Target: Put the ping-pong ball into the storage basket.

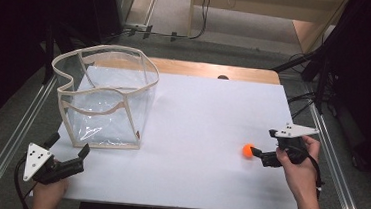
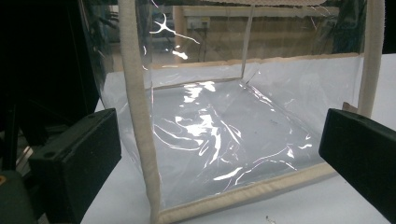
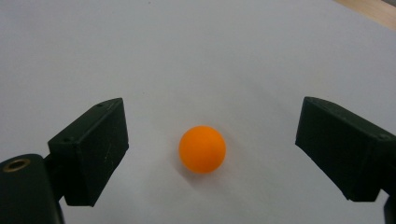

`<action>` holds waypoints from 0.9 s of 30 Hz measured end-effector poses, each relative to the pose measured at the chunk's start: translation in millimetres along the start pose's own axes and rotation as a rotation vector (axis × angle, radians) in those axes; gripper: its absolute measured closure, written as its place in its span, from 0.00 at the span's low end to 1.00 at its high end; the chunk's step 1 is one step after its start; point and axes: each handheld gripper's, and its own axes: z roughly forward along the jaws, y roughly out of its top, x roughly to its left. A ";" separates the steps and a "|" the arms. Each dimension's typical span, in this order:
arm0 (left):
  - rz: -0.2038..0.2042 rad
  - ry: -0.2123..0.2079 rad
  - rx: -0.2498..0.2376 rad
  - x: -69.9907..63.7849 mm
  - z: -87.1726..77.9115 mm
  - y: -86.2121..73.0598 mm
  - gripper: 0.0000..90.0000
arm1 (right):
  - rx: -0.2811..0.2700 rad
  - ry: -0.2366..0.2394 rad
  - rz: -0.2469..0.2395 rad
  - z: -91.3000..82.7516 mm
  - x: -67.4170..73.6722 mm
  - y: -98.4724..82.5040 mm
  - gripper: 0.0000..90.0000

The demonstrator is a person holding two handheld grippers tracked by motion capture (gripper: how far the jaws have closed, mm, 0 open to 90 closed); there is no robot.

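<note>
Orange ball between wide right fingers

Ball (image 3: 202, 149), small and orange, lies on the white table (image 1: 201, 136) at its right side, well apart from the clear bag (image 1: 104, 98). The right gripper (image 1: 255, 151) sits low just beside it, fingers (image 3: 93, 149) spread wide with the ball centred in the gap, touching neither. The clear bag, edged in beige trim, stands upright and open-topped at the table's left. The left gripper (image 1: 68, 145) rests near the bag's front corner, its fingers (image 2: 77, 158) also wide apart, holding nothing.
</note>
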 end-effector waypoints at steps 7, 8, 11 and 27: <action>0.000 -0.002 0.001 0.2 0.0 0.0 0.00 | 0.074 0.025 -0.023 10.3 -0.4 4.2 0.13; -0.001 -0.002 0.001 0.2 -0.1 0.0 0.00 | 0.088 0.028 -0.024 12.0 -0.1 4.8 0.13; 0.000 -0.003 0.001 0.3 -0.1 0.0 0.00 | 0.122 0.041 -0.043 16.4 -1.1 6.2 0.13; -0.001 -0.003 0.001 0.3 0.0 0.0 0.00 | 0.278 0.080 -0.075 37.8 -1.4 14.0 0.13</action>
